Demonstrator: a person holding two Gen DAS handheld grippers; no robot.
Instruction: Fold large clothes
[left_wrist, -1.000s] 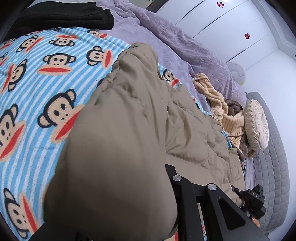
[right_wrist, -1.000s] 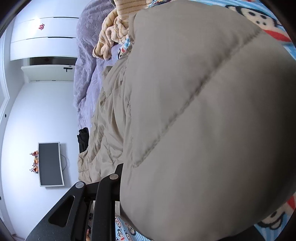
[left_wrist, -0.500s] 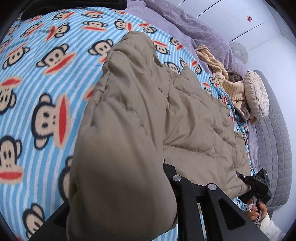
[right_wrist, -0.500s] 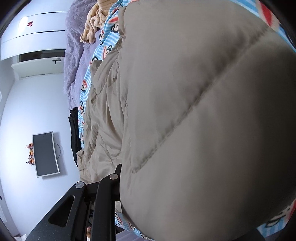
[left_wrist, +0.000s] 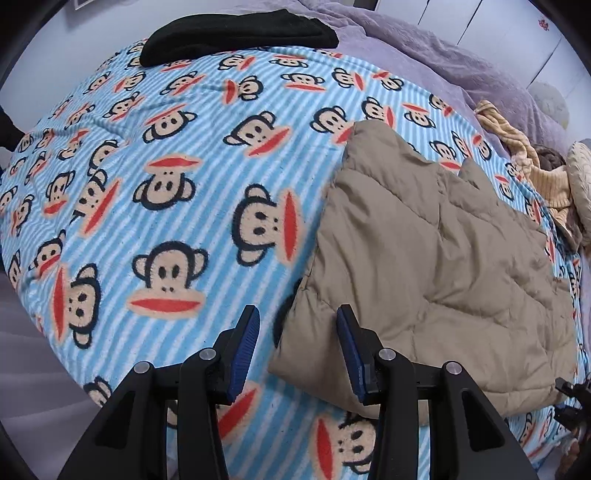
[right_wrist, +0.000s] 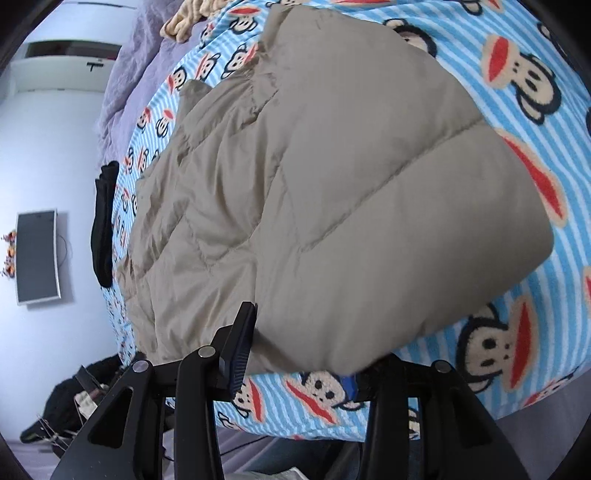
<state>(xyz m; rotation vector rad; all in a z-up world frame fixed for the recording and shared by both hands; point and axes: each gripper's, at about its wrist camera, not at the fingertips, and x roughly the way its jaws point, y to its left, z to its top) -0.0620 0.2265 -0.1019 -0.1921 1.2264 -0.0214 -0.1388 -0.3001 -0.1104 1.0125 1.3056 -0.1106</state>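
Left wrist view: left gripper (left_wrist: 297, 343) has its jaws spread wide, nothing between the blue pads (left_wrist: 243, 343), hanging just above the monkey-print blanket (left_wrist: 166, 206). The tan quilted jacket (left_wrist: 436, 266) lies flat on that blanket, ahead and to the right of the gripper; its near-left corner sits partly between the fingers, closer to the right-hand one. Long axis runs from that corner away toward the far right, where a cream knit (left_wrist: 524, 162) and a round cushion (left_wrist: 581, 177) lie. Black garment (left_wrist: 236, 35) at the far blanket edge, well apart.

Right wrist view: right gripper (right_wrist: 303, 354) also looks open; jacket's (right_wrist: 332, 192) puffy near edge bulges over the gap w/ no pinch visible, right-hand pad mostly hidden by fabric. Jacket stretches away and leftward from here.

Judgement: jacket lies folded lengthwise, both grippers at its near short end, one per corner. Right gripper is nearer to the cloth; left would need a small shift right to take its corner for the next fold.
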